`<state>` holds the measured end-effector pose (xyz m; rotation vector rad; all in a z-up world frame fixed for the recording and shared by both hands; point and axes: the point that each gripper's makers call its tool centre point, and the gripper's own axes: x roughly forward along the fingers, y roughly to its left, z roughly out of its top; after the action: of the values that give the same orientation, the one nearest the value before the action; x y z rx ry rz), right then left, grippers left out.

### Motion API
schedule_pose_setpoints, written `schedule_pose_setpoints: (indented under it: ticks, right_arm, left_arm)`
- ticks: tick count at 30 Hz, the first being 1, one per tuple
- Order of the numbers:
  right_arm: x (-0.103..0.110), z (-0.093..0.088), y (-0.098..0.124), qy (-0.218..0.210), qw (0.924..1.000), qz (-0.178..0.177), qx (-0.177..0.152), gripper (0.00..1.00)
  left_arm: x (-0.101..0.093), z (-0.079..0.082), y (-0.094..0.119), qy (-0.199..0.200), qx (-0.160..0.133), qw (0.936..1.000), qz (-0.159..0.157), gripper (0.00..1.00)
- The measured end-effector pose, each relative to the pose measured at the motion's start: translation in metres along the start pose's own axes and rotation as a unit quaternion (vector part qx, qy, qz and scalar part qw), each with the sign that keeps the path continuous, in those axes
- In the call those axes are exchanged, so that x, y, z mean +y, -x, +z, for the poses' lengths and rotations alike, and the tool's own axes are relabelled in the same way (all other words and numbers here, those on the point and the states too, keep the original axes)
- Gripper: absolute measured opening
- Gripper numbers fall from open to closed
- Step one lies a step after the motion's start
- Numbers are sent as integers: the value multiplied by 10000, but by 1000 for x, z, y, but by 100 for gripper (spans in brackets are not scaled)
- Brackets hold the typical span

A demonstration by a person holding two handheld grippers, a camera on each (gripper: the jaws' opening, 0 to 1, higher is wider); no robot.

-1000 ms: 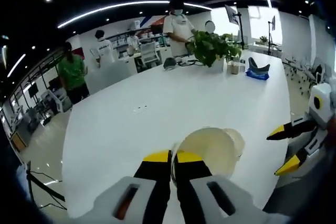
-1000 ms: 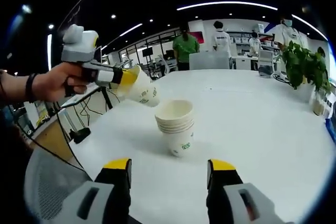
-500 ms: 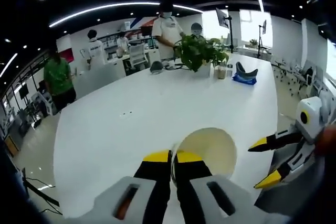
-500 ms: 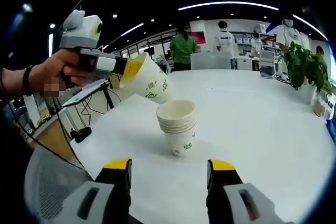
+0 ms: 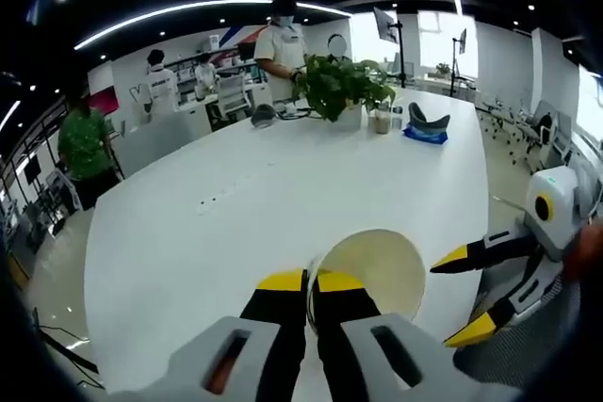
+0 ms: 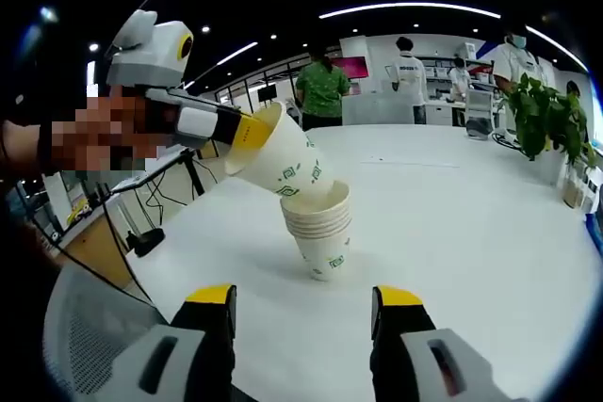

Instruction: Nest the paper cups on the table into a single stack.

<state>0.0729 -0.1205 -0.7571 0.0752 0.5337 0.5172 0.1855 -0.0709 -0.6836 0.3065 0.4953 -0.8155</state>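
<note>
One paper cup [image 6: 287, 162] sits pinched by its rim in my left gripper [image 6: 247, 131], tilted, with its base dipping into the mouth of the cup stack [image 6: 318, 226] that stands upright on the white table [image 6: 452, 233], toward the table's near edge in the right gripper view. In the left gripper view I look straight into that cup [image 5: 369, 270], its rim clamped between my left gripper's [image 5: 310, 281] yellow-tipped jaws, which are pressed together on it. My right gripper [image 6: 304, 297] hangs low before the stack with its jaws spread wide and nothing between them; it also shows at the right of the left gripper view [image 5: 462, 295], jaws apart. Farther along the table stands a potted plant [image 5: 337, 91].
</note>
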Motion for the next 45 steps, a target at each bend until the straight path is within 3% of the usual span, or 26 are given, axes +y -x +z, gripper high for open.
schedule_pose_setpoints:
  ticks: [10, 27, 45]
  right_arm:
    - [0, 0, 0, -24, 10000, -9, -1, 58]
    - [1, -2, -1, -29, 10000, 30, 39, 57]
    - [2, -3, -2, -44, 9999, 61, 67, 57]
  left_arm:
    - [-11, 2, -9, -78, 82, 9999, -73, 0]
    - [-6, -14, -19, -160, 316, 9993, -69, 0]
    - [1, -15, -32, -53, 379, 9993, -17, 4]
